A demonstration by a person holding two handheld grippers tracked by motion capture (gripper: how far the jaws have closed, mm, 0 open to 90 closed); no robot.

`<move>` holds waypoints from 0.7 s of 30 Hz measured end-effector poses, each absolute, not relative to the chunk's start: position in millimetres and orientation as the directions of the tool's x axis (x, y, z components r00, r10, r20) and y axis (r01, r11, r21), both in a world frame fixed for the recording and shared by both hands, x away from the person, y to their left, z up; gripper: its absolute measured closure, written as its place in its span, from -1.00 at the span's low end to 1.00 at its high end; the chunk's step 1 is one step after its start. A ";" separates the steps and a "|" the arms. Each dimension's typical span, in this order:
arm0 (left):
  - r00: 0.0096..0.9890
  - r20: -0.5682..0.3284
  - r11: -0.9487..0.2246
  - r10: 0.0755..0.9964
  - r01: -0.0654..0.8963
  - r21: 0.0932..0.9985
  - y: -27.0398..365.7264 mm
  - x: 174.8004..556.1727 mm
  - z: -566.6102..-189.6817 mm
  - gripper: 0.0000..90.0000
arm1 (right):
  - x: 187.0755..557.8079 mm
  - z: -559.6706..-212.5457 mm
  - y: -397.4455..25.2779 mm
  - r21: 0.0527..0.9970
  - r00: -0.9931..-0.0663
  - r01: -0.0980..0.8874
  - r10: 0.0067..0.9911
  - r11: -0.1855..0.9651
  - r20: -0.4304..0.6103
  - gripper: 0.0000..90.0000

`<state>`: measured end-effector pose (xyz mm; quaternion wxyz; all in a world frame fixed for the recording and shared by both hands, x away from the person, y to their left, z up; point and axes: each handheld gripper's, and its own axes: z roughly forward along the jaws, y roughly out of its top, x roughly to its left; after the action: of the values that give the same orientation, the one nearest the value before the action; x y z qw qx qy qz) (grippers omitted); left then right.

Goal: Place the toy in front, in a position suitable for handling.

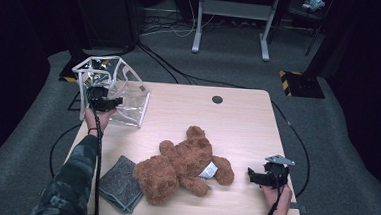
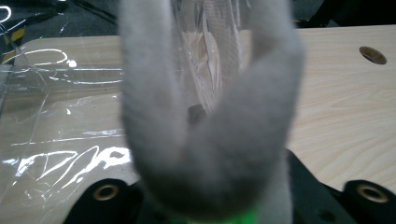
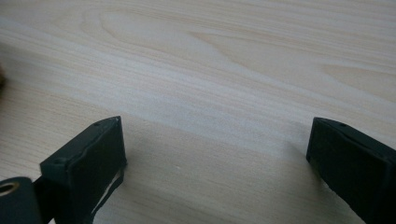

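Holding the clear bag's handle (image 2: 210,140) in the closed left gripper (image 1: 103,102), we judged packing barely begun: teddy bear (image 1: 180,167) unpacked, right gripper (image 1: 267,177) wide open, empty.

Brown teddy bear (image 1: 185,166) with white tag, dark grey cloth (image 1: 120,182), clear bag (image 1: 121,93) with pale grey-white strap (image 2: 210,116), light woodgrain table (image 1: 247,126), black grippers, camouflage-patterned sleeve (image 1: 71,180).

Blurred grey strap (image 2: 210,140) hides left gripper's (image 2: 205,205) jaws.
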<state>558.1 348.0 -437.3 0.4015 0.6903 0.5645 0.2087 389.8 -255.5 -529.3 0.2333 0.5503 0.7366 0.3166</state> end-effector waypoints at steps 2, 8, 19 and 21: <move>0.267 -0.176 -0.030 0.947 0.622 0.782 347.5 555.1 -434.5 0.42 | 389.8 -529.4 -255.5 0.723 -0.286 0.663 0.958 0.194 0.005 -0.92; 0.234 -0.206 0.010 0.950 0.637 0.771 346.2 544.3 -426.1 0.03 | 389.8 -529.3 -255.5 0.723 -0.286 0.663 0.958 0.194 0.005 -0.92; 0.243 -0.191 -0.015 0.951 0.654 0.756 338.6 549.2 -431.8 0.82 | 389.9 -529.3 -255.6 0.723 -0.286 0.663 0.958 0.195 0.004 -0.92; 0.252 -0.173 -0.032 0.952 0.646 0.763 337.5 552.1 -432.0 0.83 | 389.9 -529.3 -255.6 0.723 -0.286 0.663 0.958 0.195 0.004 -0.92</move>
<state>552.1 337.5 -432.0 0.3861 0.6905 0.5787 0.1982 389.9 -255.6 -529.3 0.2335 0.5500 0.7368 0.3165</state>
